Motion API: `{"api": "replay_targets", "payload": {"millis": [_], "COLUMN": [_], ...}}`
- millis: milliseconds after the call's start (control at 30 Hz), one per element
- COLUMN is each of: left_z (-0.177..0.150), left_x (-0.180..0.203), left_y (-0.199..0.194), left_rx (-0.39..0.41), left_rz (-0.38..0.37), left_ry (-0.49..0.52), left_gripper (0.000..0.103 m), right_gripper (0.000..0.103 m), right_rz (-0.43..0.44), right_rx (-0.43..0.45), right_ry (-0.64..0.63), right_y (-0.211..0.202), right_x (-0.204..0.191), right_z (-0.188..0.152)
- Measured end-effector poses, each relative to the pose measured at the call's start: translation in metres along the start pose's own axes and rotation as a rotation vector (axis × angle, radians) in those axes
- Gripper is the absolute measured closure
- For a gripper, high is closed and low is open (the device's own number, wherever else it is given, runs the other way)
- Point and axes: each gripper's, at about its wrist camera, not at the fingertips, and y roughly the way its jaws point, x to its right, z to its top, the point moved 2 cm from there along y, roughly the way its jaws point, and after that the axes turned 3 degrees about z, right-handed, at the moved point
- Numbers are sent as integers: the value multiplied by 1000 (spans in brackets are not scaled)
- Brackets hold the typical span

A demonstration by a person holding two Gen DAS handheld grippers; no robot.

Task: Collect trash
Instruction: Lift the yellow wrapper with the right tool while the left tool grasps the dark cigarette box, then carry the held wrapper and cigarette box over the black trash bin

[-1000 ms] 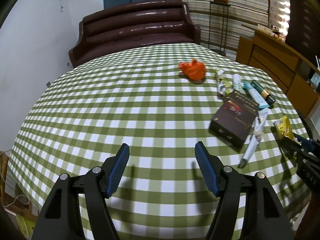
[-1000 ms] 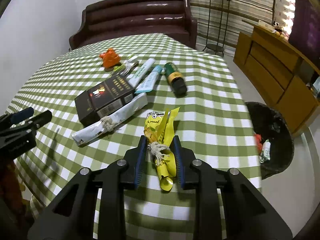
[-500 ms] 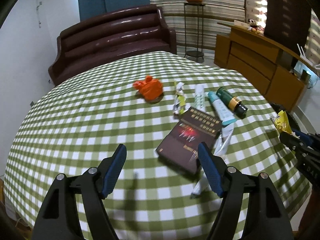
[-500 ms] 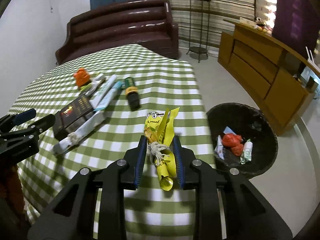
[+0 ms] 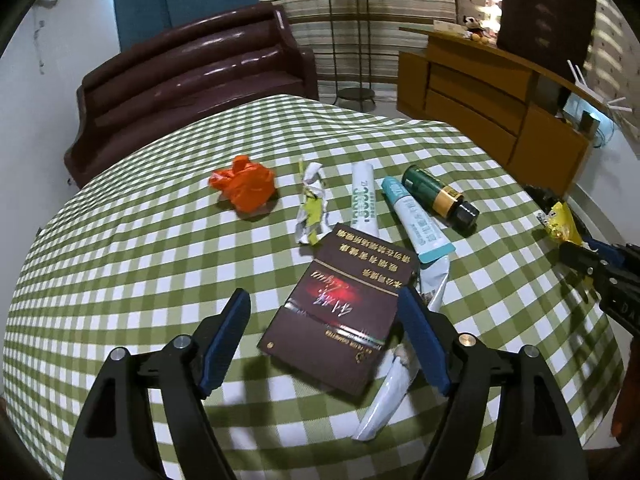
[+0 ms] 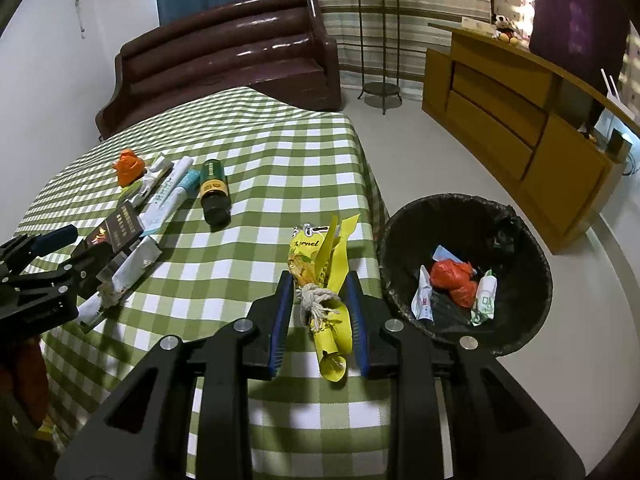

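Observation:
My right gripper [image 6: 319, 288] is shut on a yellow wrapper [image 6: 324, 280] tied with string, held above the table's right edge, next to a black trash basket [image 6: 516, 224] on the floor that holds some trash. My left gripper [image 5: 322, 306] is open and empty, its fingers on either side of a dark brown box [image 5: 340, 312] lying on the green checked table [image 5: 140, 248]. An orange crumpled bag [image 5: 246, 188], a crumpled wrapper [image 5: 312, 204], two tubes [image 5: 416, 220], a green bottle [image 5: 438, 196] and a white packet [image 5: 384, 400] lie there too. The right gripper shows in the left wrist view [image 5: 576, 250].
A brown leather sofa [image 5: 192, 80] stands behind the table. A wooden sideboard [image 5: 500, 108] runs along the right wall, and a metal plant stand [image 5: 352, 40] stands by the striped curtain. Pale floor lies between the table and the sideboard.
The left gripper has moved right to sit over the brown box. The right gripper has swung right with the yellow wrapper, bringing the trash basket into view.

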Motion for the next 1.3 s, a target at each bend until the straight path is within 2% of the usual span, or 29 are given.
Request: {"api": "replay_targets", "payload": {"millis": [267, 367, 500, 900, 1167, 1300], "left_z": [-3, -4, -7, -8, 13, 26], "left_x": [6, 8, 11, 4, 11, 25], "left_y": [16, 15, 11, -20, -47, -55], "left_rx": [-38, -30, -8, 72, 154, 185], "left_rz": [-19, -32, -35, -14, 11, -15], "left_ry": [41, 47, 71, 35, -20, -40], "left_gripper": [29, 36, 45, 46, 46, 46], "right_gripper": [77, 77, 77, 77, 77, 77], "right_rz": [12, 15, 15, 6, -28, -56], "right_rx": [-17, -17, -17, 7, 67, 95], "right_ry": [16, 22, 21, 21, 41, 61], "right_y": [8, 8, 8, 4, -15, -24], "right_x": [5, 6, 6, 7, 26, 43], "right_z": [-2, -3, -2, 1, 13, 18]}}
